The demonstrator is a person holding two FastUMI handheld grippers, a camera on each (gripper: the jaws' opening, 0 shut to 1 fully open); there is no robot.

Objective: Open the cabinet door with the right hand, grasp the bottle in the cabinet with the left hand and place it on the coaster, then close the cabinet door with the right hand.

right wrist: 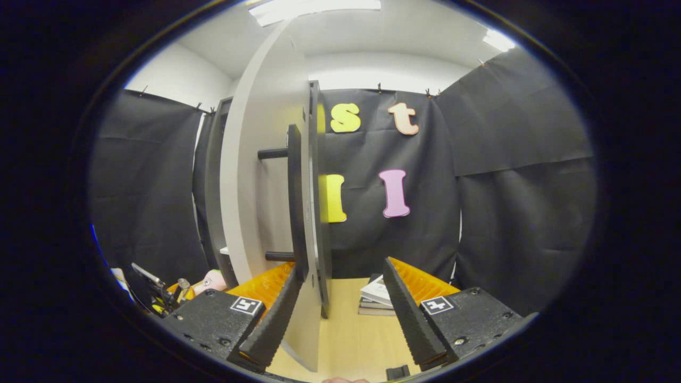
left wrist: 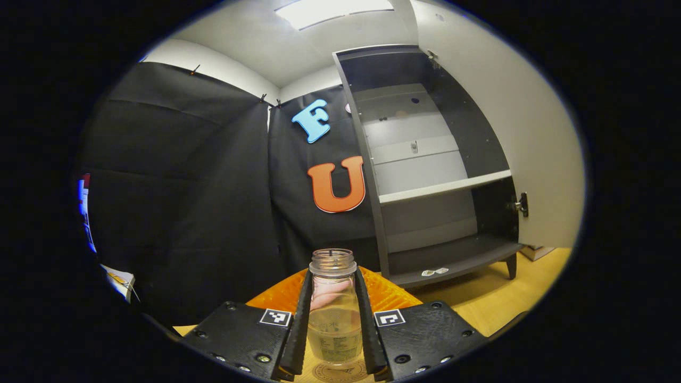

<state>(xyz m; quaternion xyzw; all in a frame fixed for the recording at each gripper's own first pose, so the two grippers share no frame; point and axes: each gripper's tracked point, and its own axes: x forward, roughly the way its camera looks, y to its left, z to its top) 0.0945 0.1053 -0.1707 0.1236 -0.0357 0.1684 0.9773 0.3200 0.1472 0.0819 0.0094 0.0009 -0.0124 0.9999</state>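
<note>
Left hand-held gripper (left wrist: 334,340) pinching the bottle (left wrist: 333,314), one finger pressed flat on each side of its body, neck and open mouth standing clear above the fingertips. Bottle upright, clear and seemingly glass or hard plastic, with a little pale liquid in the lower part: probably light, stiff, smooth-walled and so liable to slip or tip if squeezed near the narrow neck; best taken at mid-body, as here. Round coaster (left wrist: 340,371) just under the bottle's base, near the table (left wrist: 479,303) edge closest to the camera; contact between base and coaster not clear. Cabinet (left wrist: 425,181) beyond, standing open, shelves bare of any bottle. Right hand-held gripper (right wrist: 340,314) spread wide, with the lower edge of the cabinet door (right wrist: 266,175) between its fingers and the door's long bar handle (right wrist: 294,202) just above; no grip on either. Judged close to release onto the coaster, with the door still to be shut.
</note>
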